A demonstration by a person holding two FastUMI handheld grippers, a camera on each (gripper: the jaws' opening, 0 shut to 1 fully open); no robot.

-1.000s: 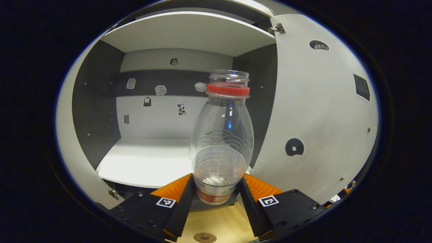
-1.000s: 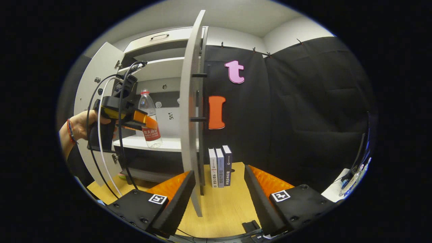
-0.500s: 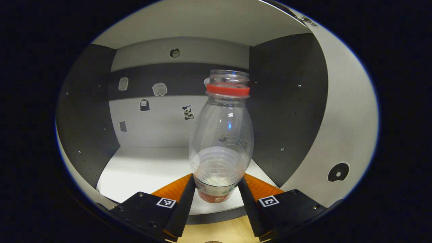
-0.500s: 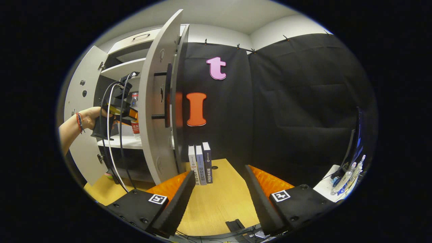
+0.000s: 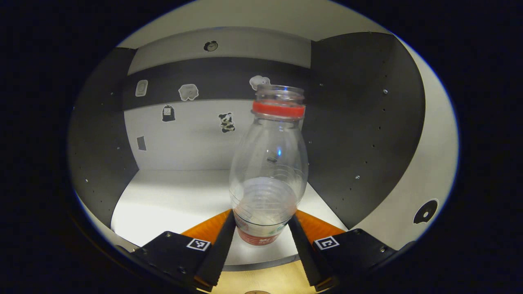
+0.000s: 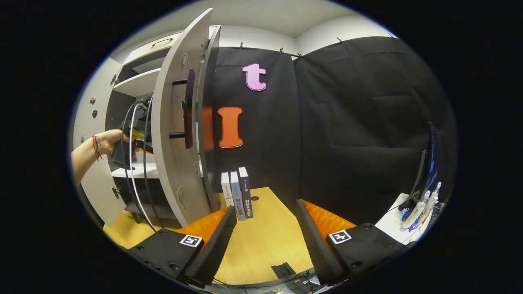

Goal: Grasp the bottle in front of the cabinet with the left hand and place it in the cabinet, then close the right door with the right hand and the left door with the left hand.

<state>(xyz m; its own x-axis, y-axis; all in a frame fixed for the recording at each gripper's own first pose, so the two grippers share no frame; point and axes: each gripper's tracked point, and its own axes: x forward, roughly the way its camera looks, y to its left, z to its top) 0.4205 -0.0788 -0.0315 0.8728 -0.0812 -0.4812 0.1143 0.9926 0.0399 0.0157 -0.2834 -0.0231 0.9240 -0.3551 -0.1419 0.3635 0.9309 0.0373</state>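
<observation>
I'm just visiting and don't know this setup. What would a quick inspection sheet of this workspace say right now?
Surface: wooden tabletop, bare ahead of the right gripper.
Job's things: clear bottle, upright, over the white cabinet shelf; right door and left door both open.
Clutter: three books standing by the cloth wall; bottles on a side table.
Grippers: left gripper clamps the bottle's base; right gripper open, holding nothing.
Cables: black and white leads hang from the left gripper.
Surroundings: stickers on the cabinet's back wall.
</observation>
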